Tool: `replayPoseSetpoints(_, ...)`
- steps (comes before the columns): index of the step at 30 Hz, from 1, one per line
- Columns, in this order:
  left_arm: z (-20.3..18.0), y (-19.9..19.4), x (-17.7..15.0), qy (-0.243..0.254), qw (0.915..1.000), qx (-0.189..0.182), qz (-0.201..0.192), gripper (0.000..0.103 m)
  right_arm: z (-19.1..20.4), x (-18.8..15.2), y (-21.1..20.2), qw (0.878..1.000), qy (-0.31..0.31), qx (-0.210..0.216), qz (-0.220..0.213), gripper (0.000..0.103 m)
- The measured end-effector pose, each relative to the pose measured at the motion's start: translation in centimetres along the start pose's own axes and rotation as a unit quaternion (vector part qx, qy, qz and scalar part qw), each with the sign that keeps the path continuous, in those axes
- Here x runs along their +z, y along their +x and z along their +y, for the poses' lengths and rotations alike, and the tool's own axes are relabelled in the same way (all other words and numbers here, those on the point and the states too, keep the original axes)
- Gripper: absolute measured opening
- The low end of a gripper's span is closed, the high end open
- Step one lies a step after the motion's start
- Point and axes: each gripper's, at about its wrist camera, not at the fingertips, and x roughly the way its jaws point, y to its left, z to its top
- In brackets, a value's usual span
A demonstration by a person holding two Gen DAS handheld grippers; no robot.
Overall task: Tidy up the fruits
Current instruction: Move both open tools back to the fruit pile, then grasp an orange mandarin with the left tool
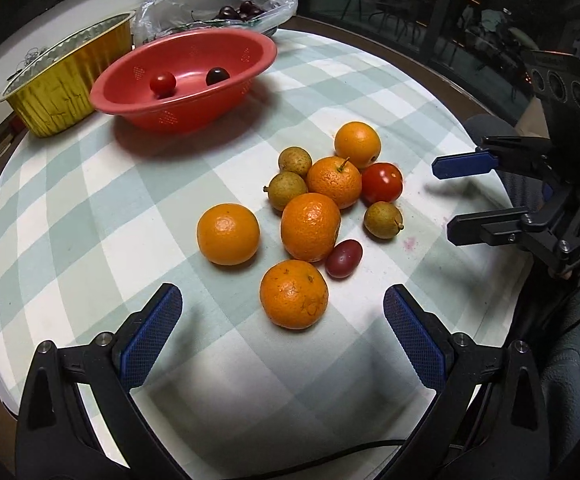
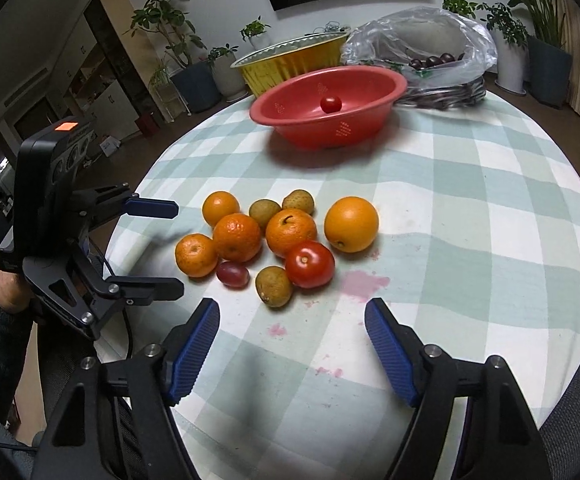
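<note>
Several oranges (image 1: 310, 226), a red tomato (image 1: 382, 182), a dark red grape (image 1: 344, 258) and three brown longans (image 1: 287, 190) lie clustered mid-table. My left gripper (image 1: 281, 294) hovers open above the cluster's near side, with the closest orange (image 1: 294, 294) showing between its blue pads untouched. My right gripper (image 2: 291, 306) is open too, just short of a longan (image 2: 273, 286) and the tomato (image 2: 310, 264). Each gripper shows in the other's view: the right gripper (image 1: 444, 198) and the left gripper (image 2: 177, 249). The red bowl (image 1: 169, 118) behind holds a small tomato (image 1: 162, 83) and a dark cherry (image 1: 217, 76).
A gold foil pan (image 1: 61, 92) stands behind the red bowl (image 2: 330, 136). Beside them a clear plastic bag (image 2: 422, 36) holds dark cherries. The round table wears a checked cloth (image 2: 470, 220) with pink stains (image 2: 364, 282). Potted plants line the wall.
</note>
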Motion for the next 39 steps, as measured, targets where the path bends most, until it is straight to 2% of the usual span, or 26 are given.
replayPoseSetpoints(4, 0.1, 0.4, 0.3, 0.003, 1.0000, -0.003, 0.007, 0.090, -0.1, -0.1, 0.1, 1.000, 0.001, 0.000, 0.003, 0.076)
replayPoseSetpoints(9, 0.1, 0.9, 0.5, 0.008, 0.9998, -0.008, 0.016, 0.065, -0.2, -0.1, 0.2, 1.000, -0.001, 0.001, 0.004, 0.074)
replayPoseSetpoints(12, -0.1, 1.2, 0.6, 0.011, 0.9996, -0.009, 0.023, 0.055, -0.2, -0.1, 0.2, 1.000, -0.001, 0.001, 0.004, 0.073)
replayPoseSetpoints(17, -0.5, 1.6, 0.4, 0.015, 0.9994, -0.009, 0.031, 0.049, 0.0, -0.2, 0.3, 1.000, -0.003, 0.001, 0.006, 0.071)
replayPoseSetpoints(18, -0.5, 1.7, 0.4, 0.015, 0.9993, -0.010, 0.033, 0.042, 0.0, -0.2, 0.4, 1.000, -0.005, 0.001, 0.006, 0.070)
replayPoseSetpoints(20, -0.5, 1.8, 0.4, 0.015, 0.9992, -0.010, 0.034, 0.037, 0.1, -0.2, 0.5, 1.000, -0.006, 0.001, 0.008, 0.070)
replayPoseSetpoints(29, -0.8, 2.0, 0.3, 0.011, 0.9995, -0.005, 0.029, 0.034, 0.6, -0.2, 1.2, 1.000, -0.016, 0.002, 0.017, 0.065)
replayPoseSetpoints(39, -1.0, 0.7, -0.5, -0.027, 0.9996, -0.004, 0.006, 0.034, 1.8, 0.1, 2.9, 0.999, -0.030, -0.009, 0.036, 0.051)
